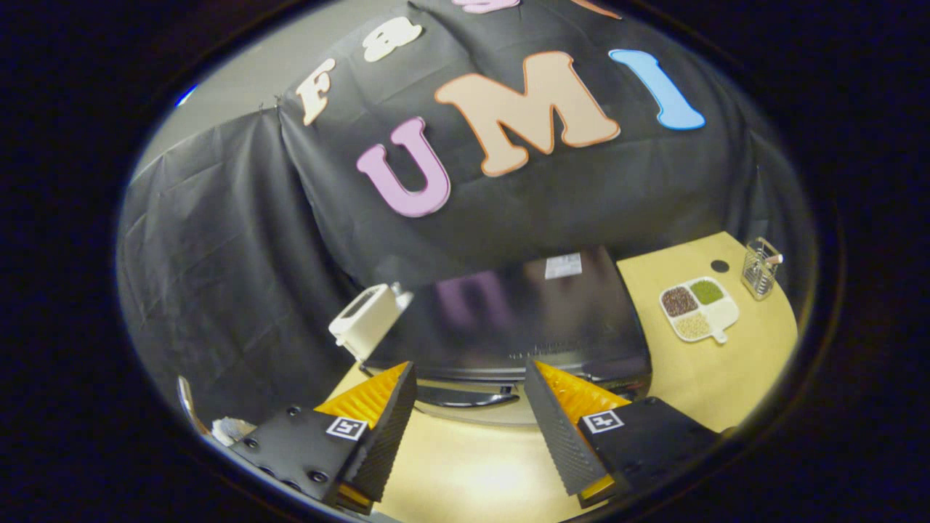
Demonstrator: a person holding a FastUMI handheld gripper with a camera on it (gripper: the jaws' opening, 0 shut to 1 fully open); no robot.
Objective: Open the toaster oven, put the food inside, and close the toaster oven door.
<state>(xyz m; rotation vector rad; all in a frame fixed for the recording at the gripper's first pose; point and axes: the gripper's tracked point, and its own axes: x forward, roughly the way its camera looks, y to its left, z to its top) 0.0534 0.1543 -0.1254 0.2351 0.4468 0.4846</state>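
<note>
A pale wooden surface [697, 378] backed by black cloth carries a black, glossy-topped toaster oven [508, 319], with a white boxy appliance [363, 316] at its left, and to the right a white four-compartment dish of grains [699, 309] and a small clear wire-frame holder [760, 269] farther right. The gripper [471, 414] hovers above and in front of the oven with its fingers spread wide and empty. The oven's dark curved door handle [468, 396] lies just ahead between them, its long axis running left to right across the gap, so I judge the door is closed and the opening pull comes next.
</note>
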